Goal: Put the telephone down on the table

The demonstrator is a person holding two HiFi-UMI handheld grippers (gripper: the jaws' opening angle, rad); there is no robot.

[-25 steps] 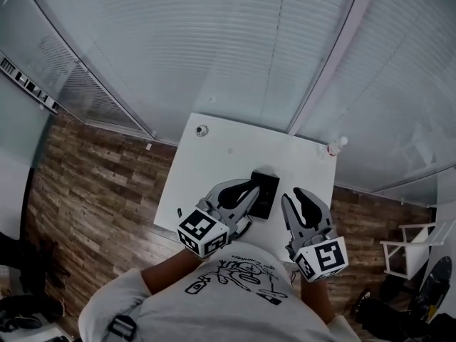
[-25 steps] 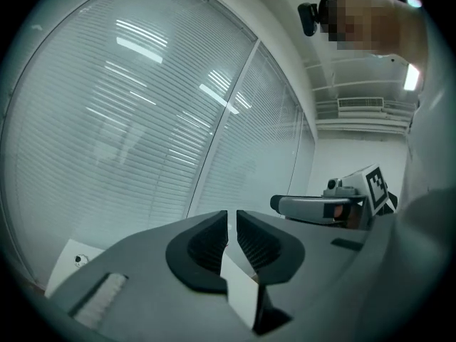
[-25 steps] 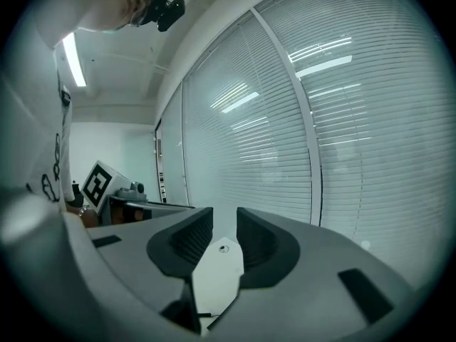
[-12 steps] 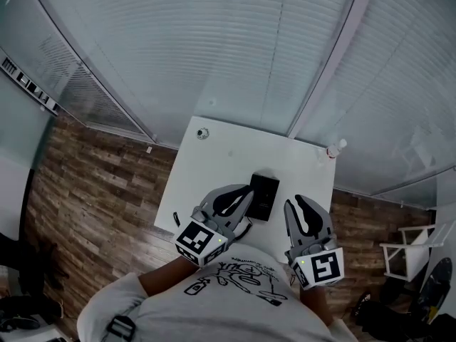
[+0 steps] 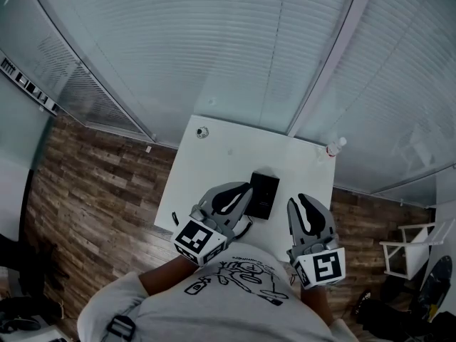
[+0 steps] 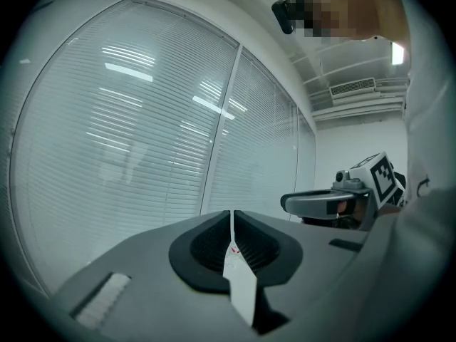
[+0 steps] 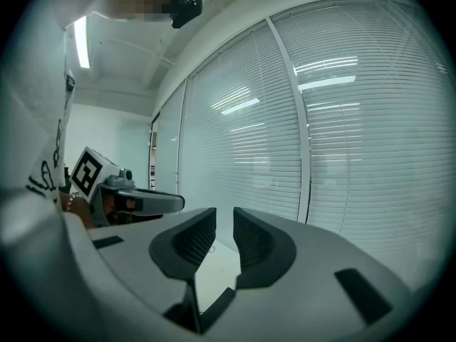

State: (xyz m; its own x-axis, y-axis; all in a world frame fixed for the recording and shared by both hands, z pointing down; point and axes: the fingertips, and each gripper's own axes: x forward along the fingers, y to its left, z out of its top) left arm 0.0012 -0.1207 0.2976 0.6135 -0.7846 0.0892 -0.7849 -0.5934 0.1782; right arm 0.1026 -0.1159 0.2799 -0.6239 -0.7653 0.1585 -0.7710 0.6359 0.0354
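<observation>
Left gripper (image 6: 231, 218) closed — black-and-white marker cube (image 5: 199, 239)

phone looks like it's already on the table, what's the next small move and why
Probably just draw both grippers back toward the person. The telephone already lies flat on the table. The left gripper is shut and empty; the right gripper has just closed its fingers on nothing.
</observation>
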